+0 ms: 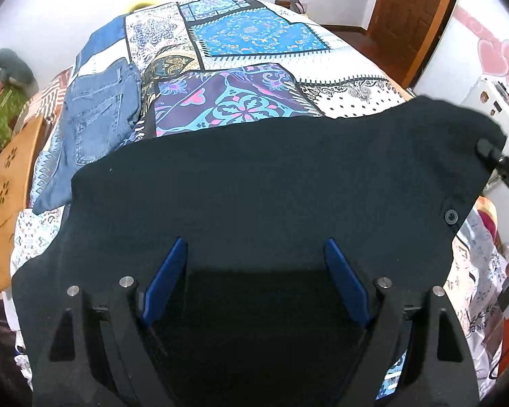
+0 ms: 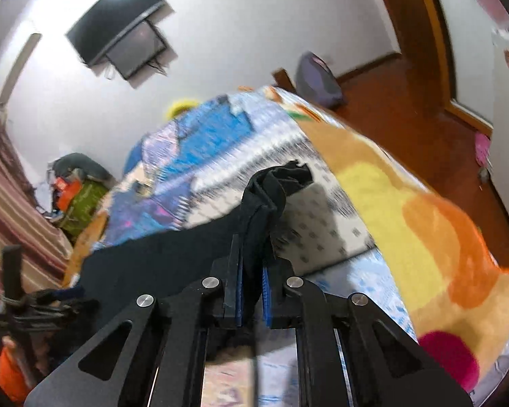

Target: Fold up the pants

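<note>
Black pants lie spread over the near part of the patterned bedspread. My left gripper is open, its blue pads just above the black cloth. My right gripper is shut on a bunched edge of the black pants and holds it lifted off the bed. In the left wrist view the right gripper's tip pinches the pants' far right corner, near a black button.
Folded blue jeans lie on the bed's left side. A tan cloth hangs off the left edge. An orange and yellow blanket drapes over the bed's right side. A wall television, a wooden floor and door frame stand beyond.
</note>
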### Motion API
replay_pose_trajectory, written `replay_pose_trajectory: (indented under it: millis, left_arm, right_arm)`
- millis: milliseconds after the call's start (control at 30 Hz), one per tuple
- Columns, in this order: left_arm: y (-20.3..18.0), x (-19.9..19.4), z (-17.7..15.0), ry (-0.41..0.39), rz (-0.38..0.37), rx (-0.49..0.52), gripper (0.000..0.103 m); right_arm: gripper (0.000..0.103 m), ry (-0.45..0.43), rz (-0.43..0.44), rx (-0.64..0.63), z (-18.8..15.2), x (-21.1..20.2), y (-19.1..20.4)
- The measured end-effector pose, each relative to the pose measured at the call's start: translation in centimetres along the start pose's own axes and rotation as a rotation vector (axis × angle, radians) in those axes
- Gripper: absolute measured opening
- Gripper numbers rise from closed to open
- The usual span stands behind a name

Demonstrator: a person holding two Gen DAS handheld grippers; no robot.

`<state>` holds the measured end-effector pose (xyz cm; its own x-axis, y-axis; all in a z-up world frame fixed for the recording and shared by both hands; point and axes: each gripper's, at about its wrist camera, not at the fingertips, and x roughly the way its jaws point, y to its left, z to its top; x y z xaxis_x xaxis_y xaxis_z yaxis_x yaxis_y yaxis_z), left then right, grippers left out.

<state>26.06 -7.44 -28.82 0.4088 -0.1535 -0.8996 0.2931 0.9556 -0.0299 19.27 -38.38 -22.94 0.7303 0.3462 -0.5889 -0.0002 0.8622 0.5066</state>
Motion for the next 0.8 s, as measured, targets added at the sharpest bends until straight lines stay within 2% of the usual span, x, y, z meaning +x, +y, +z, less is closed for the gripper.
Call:
replay_pose_trajectory:
  millis: [167, 467, 600, 800]
  left_arm:
    - [1.1, -1.2, 0.0, -0.024, -0.027, -0.048, 0.084]
    - [5.1, -6.6, -0.6, -0.144, -0.046, -0.142, 0.084]
    - [7.2, -9.5, -1.4, -0.215, -0.044, -0.185, 0.084]
    - [10.5, -12.7, -3.1, -0.288, -0.030, -0.249, 0.084]
  right_arm:
    - [0.008, -0.044, 0.082, -0.064, 1.7, -1.0, 4.1]
    - [0.008, -0.059, 0.229, -0.183, 2.7, -0.3, 11.6]
    - [0.008, -0.033, 0.288, -0.236, 2.2, 1.1, 14.8]
    - [0.008, 0.073, 0.362, -0.309, -0.4, 4.5, 19.2]
